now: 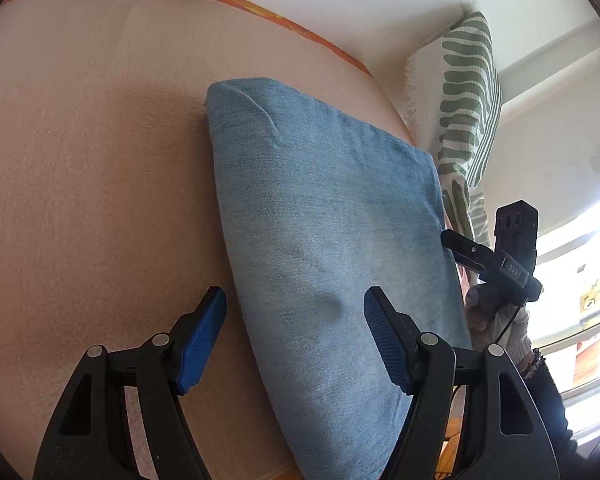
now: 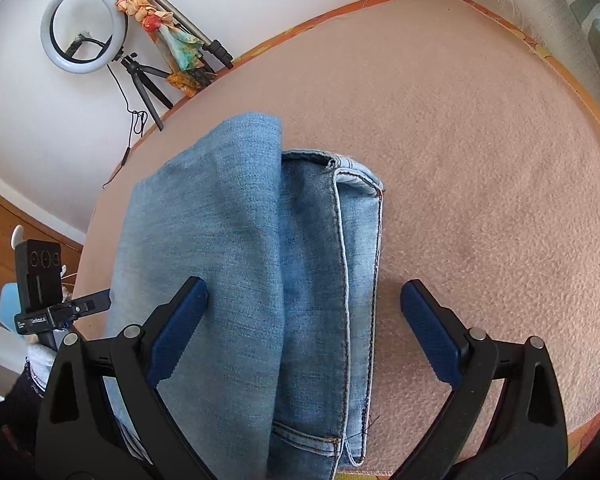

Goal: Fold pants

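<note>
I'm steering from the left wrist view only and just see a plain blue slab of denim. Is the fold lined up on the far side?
Observer: In the right wrist view the folded jeans show a top layer that stops short, leaving the seamed layer beneath it uncovered along one side.
Operator: Is my right hand-held gripper holding anything?
Observer: No. The right hand-held gripper is open, its fingers on either side of the denim with nothing pinched.
Operator: Anything beyond the blanket?
Observer: A ring light on a tripod stands by the wall past the pink blanket.
</note>
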A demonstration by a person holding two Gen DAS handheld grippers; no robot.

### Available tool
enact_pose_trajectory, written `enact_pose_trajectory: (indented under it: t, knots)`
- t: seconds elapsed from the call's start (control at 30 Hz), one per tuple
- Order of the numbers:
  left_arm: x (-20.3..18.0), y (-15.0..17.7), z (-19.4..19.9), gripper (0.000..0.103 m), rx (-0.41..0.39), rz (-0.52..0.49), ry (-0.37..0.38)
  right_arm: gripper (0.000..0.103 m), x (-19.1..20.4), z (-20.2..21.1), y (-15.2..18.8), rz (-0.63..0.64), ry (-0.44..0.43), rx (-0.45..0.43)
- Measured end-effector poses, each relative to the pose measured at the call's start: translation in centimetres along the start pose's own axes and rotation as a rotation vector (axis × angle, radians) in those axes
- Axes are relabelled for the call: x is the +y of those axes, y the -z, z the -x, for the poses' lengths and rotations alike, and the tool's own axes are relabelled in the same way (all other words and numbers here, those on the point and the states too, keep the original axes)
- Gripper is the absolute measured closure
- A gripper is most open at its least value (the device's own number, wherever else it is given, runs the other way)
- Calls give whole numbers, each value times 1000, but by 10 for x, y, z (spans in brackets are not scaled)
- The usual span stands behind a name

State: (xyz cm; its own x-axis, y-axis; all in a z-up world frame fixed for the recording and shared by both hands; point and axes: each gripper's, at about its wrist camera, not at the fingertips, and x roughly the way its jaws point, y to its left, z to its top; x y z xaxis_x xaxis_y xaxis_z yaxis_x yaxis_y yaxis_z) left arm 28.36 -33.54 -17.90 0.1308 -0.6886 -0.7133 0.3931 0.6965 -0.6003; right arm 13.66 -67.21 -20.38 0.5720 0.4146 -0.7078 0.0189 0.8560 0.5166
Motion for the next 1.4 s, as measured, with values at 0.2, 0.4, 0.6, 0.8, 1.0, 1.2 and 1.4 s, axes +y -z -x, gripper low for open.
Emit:
enact_pose_trajectory:
  t: [0.2,0.4,0.6,0.8,1.0,1.2,1.4]
  knots:
    - [1,-3,0,32,-21,4,23,4,-1,-1,-1,21,-63,-2]
    - [3,-5,-1,34,-42,6,60,31,10,-9,7,51,-118,38]
    - [2,-9,-9,56,-58,3,49,56,22,-6,11,37,-73,10]
    - [-13,-8,-5,72,-85,-78,5,78,48,5,10,81,30,-17]
    - [-26,-8,7,85,-121,-139,-1,85,79,19,8,152,118,-57]
    - [-34,-10,10,88,-123,-183,25,86,106,34,10,240,174,-88]
    - [-46,-10,20,90,-131,-211,65,87,123,47,8,252,164,-115]
